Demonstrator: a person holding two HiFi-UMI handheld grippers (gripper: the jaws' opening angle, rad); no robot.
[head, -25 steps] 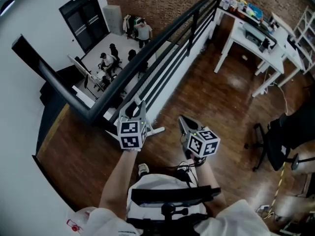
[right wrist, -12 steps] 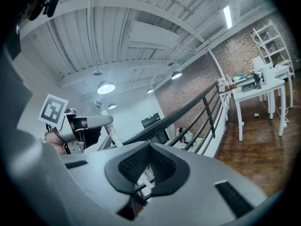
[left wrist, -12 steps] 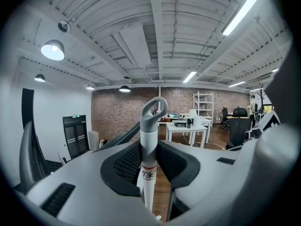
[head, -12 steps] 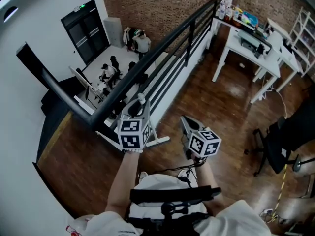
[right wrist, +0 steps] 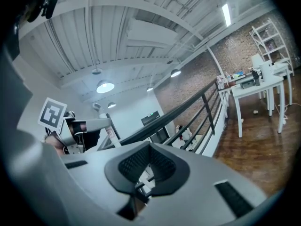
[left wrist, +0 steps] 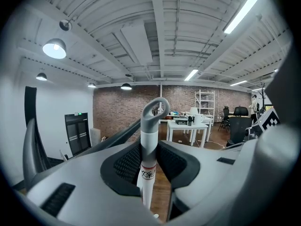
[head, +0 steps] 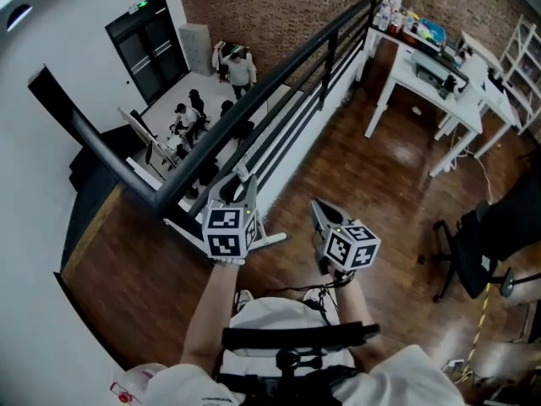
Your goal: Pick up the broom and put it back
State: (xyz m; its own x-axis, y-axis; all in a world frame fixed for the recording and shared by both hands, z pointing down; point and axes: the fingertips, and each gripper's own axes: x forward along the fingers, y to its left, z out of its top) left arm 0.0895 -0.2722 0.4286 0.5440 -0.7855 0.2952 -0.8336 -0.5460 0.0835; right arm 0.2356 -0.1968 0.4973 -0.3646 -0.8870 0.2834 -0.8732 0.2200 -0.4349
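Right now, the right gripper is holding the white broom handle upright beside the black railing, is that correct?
Not quite: the left gripper holds the white broom handle upright beside the black railing; the left gripper view shows it between its fingers.

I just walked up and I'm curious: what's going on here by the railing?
A person stands on a wooden floor beside a black railing, with tongs in each hand. The left tongs are shut on the white broom handle just below its grey looped cap, and the handle stands upright. The right tongs are open and empty, alongside. The broom is in hand, not yet put back.
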